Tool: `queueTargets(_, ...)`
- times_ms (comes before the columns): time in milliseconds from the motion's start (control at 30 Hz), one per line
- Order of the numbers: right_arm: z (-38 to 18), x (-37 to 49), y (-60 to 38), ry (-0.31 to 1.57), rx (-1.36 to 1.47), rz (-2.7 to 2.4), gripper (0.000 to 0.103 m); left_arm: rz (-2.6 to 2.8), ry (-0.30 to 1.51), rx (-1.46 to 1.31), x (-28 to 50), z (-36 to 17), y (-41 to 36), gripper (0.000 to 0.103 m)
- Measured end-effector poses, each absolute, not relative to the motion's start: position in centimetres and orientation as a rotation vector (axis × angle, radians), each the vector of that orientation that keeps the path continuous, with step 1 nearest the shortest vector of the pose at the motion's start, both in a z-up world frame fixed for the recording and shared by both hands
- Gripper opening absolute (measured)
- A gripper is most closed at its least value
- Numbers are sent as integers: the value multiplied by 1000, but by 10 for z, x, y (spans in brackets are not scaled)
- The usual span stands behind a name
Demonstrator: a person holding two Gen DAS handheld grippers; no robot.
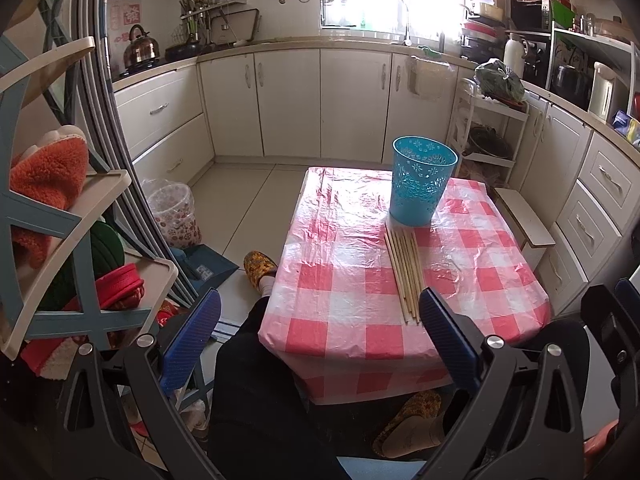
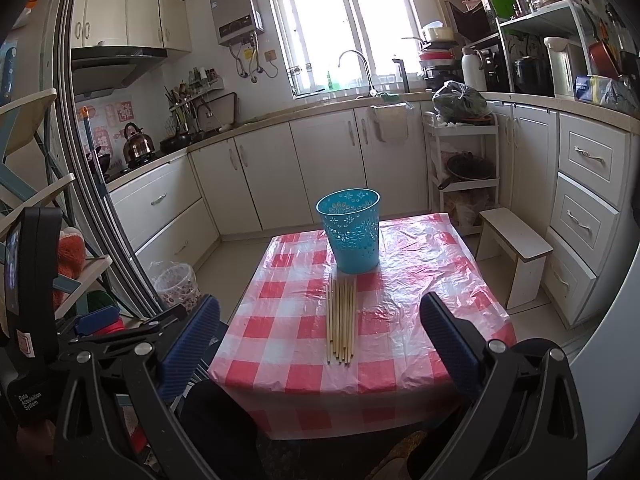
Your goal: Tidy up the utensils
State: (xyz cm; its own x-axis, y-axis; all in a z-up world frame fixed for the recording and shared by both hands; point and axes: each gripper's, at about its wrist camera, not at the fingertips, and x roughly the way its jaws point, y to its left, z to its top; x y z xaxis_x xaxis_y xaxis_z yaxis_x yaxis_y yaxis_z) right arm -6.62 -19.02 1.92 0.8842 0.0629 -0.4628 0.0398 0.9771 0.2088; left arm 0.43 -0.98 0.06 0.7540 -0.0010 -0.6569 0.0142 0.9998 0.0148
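Several wooden chopsticks [image 1: 405, 274] lie side by side on a low table with a red-and-white checked cover [image 1: 348, 312]. They also show in the right wrist view [image 2: 340, 318]. A blue perforated plastic cup [image 1: 422, 181] stands upright just behind them, also in the right wrist view [image 2: 352, 230]. My left gripper [image 1: 320, 330] is open and empty, held off the table's near left corner. My right gripper [image 2: 320, 334] is open and empty, hovering in front of the table's near edge, with the chopsticks between its fingers' line of sight.
A shelf rack with slippers [image 1: 60, 208] stands at the left. A lined waste bin [image 1: 172, 212] and a dustpan [image 1: 208, 266] sit on the floor. A small white stool [image 2: 516, 248] stands right of the table. The person's legs [image 1: 256, 380] are at the near edge.
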Motion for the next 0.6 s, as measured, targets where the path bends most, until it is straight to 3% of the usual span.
queueTargets(600, 21, -67, -190, 485, 214, 16, 96, -11, 707, 5, 1, 4, -2, 95)
